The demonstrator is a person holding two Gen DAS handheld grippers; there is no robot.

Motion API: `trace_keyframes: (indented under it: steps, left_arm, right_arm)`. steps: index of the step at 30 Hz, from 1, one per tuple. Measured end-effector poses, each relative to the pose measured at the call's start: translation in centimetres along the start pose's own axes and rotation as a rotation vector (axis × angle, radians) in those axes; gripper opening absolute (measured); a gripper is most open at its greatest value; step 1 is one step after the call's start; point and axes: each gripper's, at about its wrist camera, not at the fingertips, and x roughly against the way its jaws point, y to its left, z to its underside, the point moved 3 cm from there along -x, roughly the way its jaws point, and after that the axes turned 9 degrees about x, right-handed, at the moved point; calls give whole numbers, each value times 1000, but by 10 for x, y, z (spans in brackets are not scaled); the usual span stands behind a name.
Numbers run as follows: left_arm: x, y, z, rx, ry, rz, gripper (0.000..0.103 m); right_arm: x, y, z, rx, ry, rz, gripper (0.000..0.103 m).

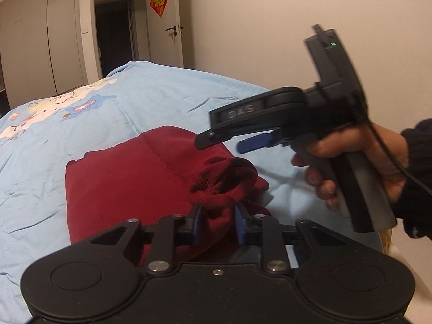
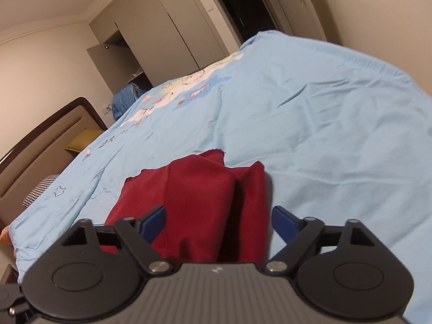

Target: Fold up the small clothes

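Observation:
A dark red garment [image 1: 129,178] lies partly folded on the light blue bedspread [image 1: 167,97]. My left gripper [image 1: 217,222] is shut on a bunched ribbed edge of the garment at its near right corner. My right gripper [image 1: 224,141] hovers open above the garment's right side in the left wrist view, held by a hand. In the right wrist view the right gripper [image 2: 218,222] is open, with the red garment [image 2: 199,202] below and between its blue pads, not gripped.
The bedspread [image 2: 310,124] has a cartoon print toward the far left. A headboard [image 2: 48,135] stands at left, wardrobes [image 2: 162,19] and an open doorway [image 1: 116,35] lie beyond the bed. A wall runs along the right side.

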Motion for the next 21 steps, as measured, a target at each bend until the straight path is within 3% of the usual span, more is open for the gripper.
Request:
trace_keyframes:
  steps: [3,7,11,17,21]
  left_arm:
    - [-1,0,0,5,3,1,18]
    - [-1,-1,0,0,-1,-1,13]
    - [0,-3,-3,1,-22,6,11]
    - [-2,-12,-9,-27,-34,38,10]
    - [-8,-17,-4,-42,-6,52,10]
  right_arm:
    - [-16,1,-2,-8,25,-19,65]
    - [-27,0,-1,-38,42,-29,30]
    - [-23,5,-5,-2,7,-18,11]
    - [0,9,-16,58,-78,26,9]
    - [6,0,-13,52,-80,58,9]
